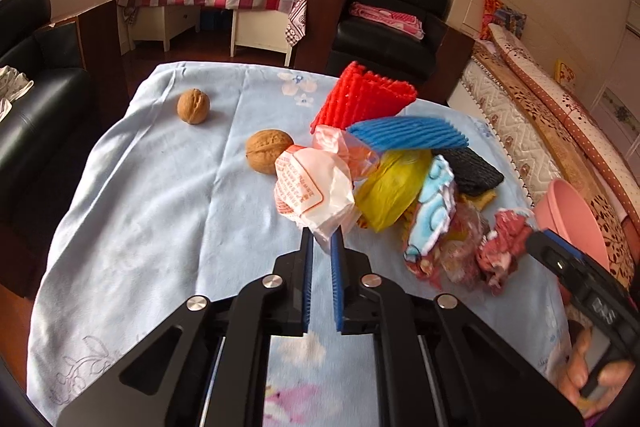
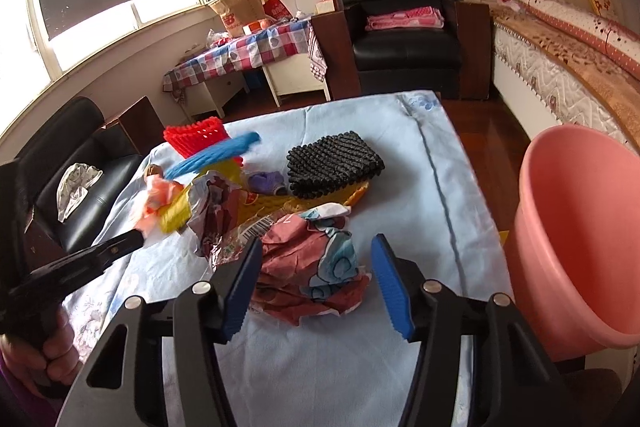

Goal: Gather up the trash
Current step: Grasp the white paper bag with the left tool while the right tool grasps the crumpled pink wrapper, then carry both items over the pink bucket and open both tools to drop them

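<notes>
A heap of trash lies on the table's light-blue cloth (image 1: 160,187). My left gripper (image 1: 322,241) is shut on the lower edge of a crumpled white-and-orange plastic bag (image 1: 316,187), next to a yellow bag (image 1: 392,187). In the right wrist view this left gripper (image 2: 138,237) comes in from the left with the same bag (image 2: 158,203) at its tip. My right gripper (image 2: 316,241) stands open around a crumpled red-and-blue wrapper (image 2: 320,267); the right pad is just clear of it. A pink bin (image 2: 580,227) stands at the table's right edge.
Two walnuts (image 1: 193,105) (image 1: 266,149) lie left of the heap. Red (image 1: 364,95), blue (image 1: 408,133) and black (image 1: 472,167) foam nets lie at its back. Black armchairs stand to the left and behind, and a bed runs along the right.
</notes>
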Available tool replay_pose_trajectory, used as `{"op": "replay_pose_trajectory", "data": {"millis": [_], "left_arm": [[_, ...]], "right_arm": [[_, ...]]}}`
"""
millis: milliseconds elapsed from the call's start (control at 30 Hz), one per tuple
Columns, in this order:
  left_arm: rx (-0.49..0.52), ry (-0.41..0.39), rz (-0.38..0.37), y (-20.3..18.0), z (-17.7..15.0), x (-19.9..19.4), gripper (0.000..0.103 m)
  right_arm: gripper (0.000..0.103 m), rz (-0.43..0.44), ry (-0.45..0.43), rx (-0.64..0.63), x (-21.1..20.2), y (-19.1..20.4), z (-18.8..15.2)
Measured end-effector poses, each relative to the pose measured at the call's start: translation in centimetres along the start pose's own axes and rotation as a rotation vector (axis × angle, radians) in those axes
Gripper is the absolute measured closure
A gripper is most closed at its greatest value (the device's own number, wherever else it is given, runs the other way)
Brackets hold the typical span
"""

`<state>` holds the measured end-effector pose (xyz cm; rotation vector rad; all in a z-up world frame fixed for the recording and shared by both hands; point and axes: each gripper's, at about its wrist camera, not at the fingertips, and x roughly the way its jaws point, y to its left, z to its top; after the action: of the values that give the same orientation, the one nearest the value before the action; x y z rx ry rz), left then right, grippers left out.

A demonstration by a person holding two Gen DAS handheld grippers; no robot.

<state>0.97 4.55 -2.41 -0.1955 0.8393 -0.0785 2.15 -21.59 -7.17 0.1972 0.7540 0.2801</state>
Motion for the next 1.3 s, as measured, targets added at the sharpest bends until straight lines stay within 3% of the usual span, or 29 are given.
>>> {"op": "replay_pose_trajectory", "data": {"millis": [167,300,700,1000,1300], "left_arm": [[0.011,-0.007,-0.006,0.3,-0.9,-1.5,0.095],[0.015,-0.018,-0.013,0.2,-1.3,-2.4,0.095],[0.128,-0.074,-0.122,-4.7,-0.9,-5.4,0.095],[0.286,-0.078,-0.257,-13.2,-0.2,-4.8,0.095],[0.426,-0.027,-0.370,-22.0,-0.7,-2.0,0.095]], "right_arm": [[0.079,0.035,0.046,0.029,0.7,-0.6,-0.3],[0.085,0.056,0.032,0.034,-0.1,-0.7,-0.6],[0.087,0.039,-0.102,0.052,-6.5,-2.1,0.7],[0.087,-0.108,-0.208,0.156,-11.2,-7.7,1.0],[0.087,-0.278,-0.220,0.284,-13.7,-15.1,-0.1]]}}
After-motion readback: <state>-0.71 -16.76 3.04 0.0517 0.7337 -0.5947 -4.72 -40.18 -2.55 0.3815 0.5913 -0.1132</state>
